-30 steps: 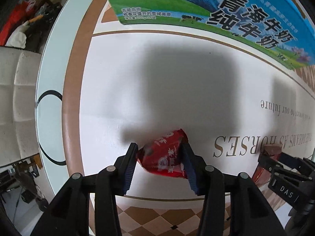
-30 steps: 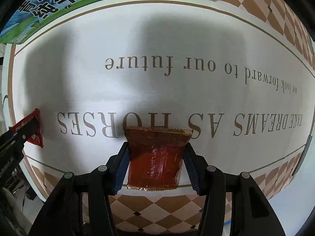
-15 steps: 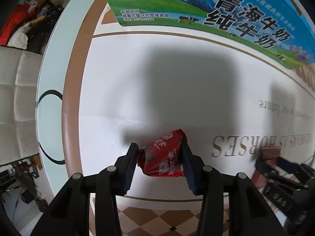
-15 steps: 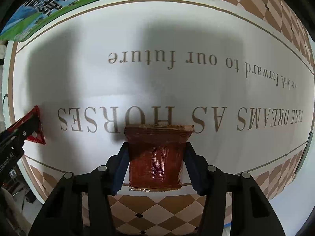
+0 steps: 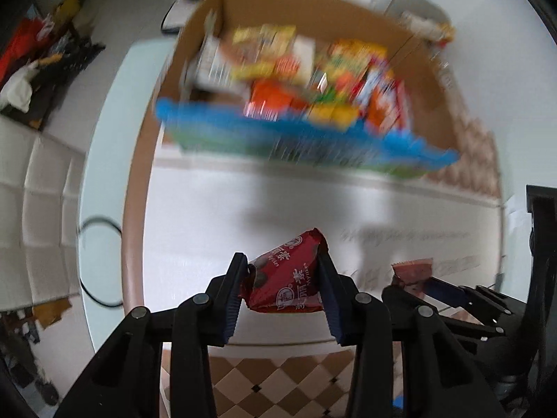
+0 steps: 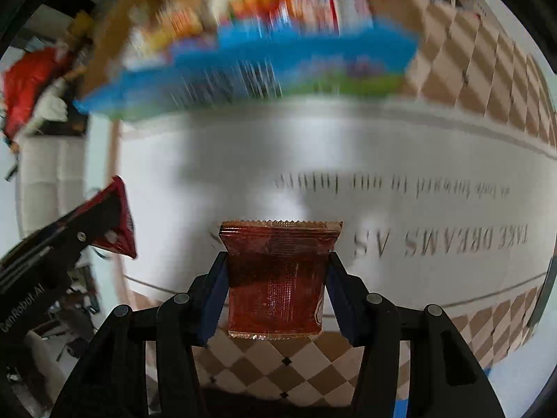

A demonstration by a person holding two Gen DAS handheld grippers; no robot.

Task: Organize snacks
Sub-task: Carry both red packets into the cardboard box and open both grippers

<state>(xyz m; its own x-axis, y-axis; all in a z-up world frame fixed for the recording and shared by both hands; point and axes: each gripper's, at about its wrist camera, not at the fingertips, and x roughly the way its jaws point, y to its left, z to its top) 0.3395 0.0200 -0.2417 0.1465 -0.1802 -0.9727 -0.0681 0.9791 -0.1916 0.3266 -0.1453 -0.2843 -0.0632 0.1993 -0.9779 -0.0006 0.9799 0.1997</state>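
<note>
My left gripper is shut on a red snack packet with white print, held in the air above the white table mat. My right gripper is shut on a brown-red translucent snack packet, also lifted off the mat. Each gripper shows in the other's view: the right one with its packet at lower right, the left one with its red packet at left. Beyond the mat stands an open cardboard box with a blue-green printed front, filled with several colourful snacks; it is blurred.
The round table has a pale glass edge and a brown band around the mat. A checkered brown border lies at the near side. White cushioned seating and floor clutter are off to the left.
Both grippers have risen off the mat with their packets and tilted forward. The open top of the box and the snacks inside have come into view.
</note>
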